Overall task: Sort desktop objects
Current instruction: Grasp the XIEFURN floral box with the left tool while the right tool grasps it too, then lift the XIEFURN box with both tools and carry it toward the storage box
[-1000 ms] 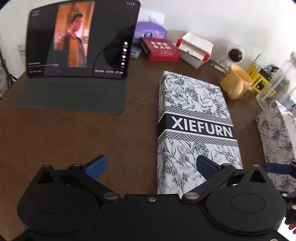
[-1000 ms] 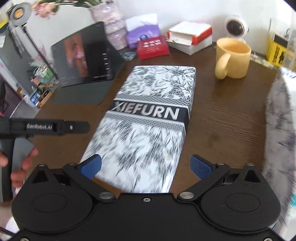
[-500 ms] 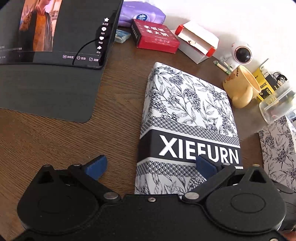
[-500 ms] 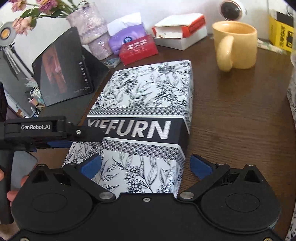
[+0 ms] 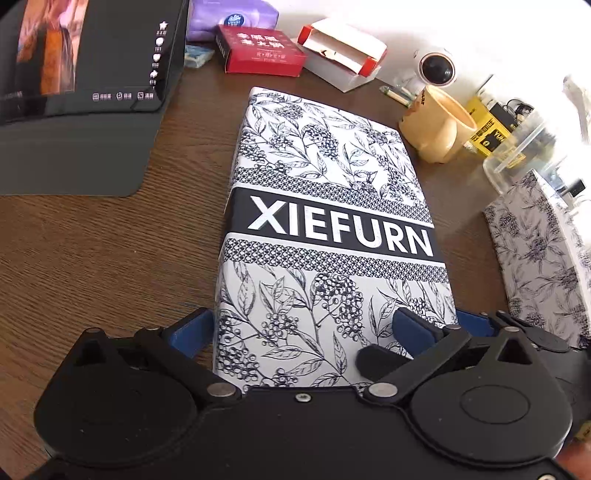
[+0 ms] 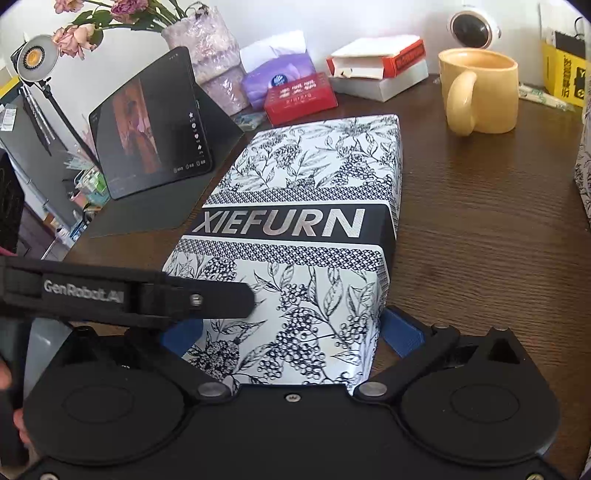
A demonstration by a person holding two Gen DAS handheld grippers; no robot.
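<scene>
Nearest the cameras, both grippers reach over the near end of the XIEFURN box point(image 5: 328, 229), a long floral-printed box lying flat on the brown wooden table point(image 5: 92, 258). The left gripper point(image 5: 299, 332) is spread wide: its left blue pad sits just beside the box's left edge, while its right pad lies over the box top, so it grips nothing. The right gripper point(image 6: 291, 330) is likewise spread apart, its two blue pads flanking the box's near end on either side, close to the walls; whether they touch cannot be told. In the right wrist view the left gripper's black arm crosses the box's near left corner. To the right of the box lies a second floral box point(image 5: 543, 258), apart from it. Farther left stands a tablet point(image 5: 81, 55) on its dark folded cover, its screen lit. Farther right stands a yellow mug point(image 6: 480, 92), and beyond the big box sit a red box point(image 6: 301, 98), a purple tissue pack point(image 6: 275, 75) and a white and red carton point(image 6: 380, 68). Against the wall stands a small round white camera point(image 6: 474, 24).
</scene>
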